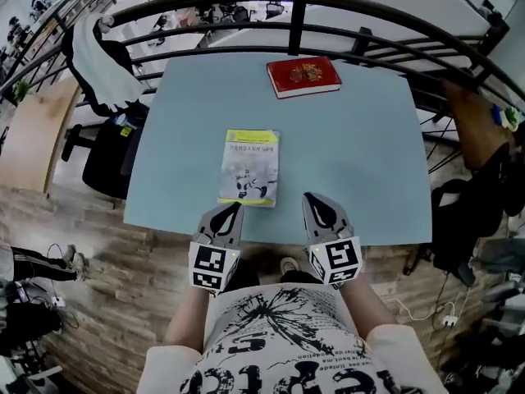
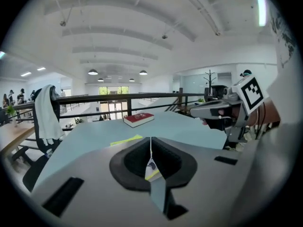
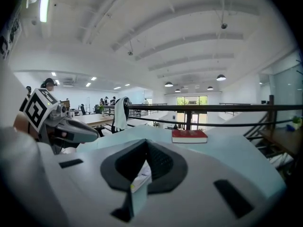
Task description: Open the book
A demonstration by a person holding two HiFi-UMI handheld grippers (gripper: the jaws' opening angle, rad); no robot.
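Centrally on pale blue table [image 1: 361, 138], toward its near edge: yellow-and-white book [image 1: 250, 167], lying flat, closed, front cover up. Farther off, at the far edge by black railing [image 1: 295, 11]: red book [image 1: 303, 75], also closed and flat, well apart from the first. White garment [image 1: 98, 60] draped over the railing at left.

Both hands low at the near table edge, forearms reaching out from the torso, tools side by side, aimed forward over the edge and tilted slightly downward, marker cubes toward the wearer. Tip of left gripper [image 1: 236, 206] at the near edge of the yellow-and-white book, toward its left corner; contact unclear from the head view. Tip of right gripper [image 1: 308, 195] over bare tabletop, to the right of that book's near right corner, near it but apart.

Left claw clenched: pads pressed together along one thin line in the left gripper view, nothing clamped between, only a sliver of table and book visible through the slot below. Right claw likewise clenched, tips meeting, nothing grasped.
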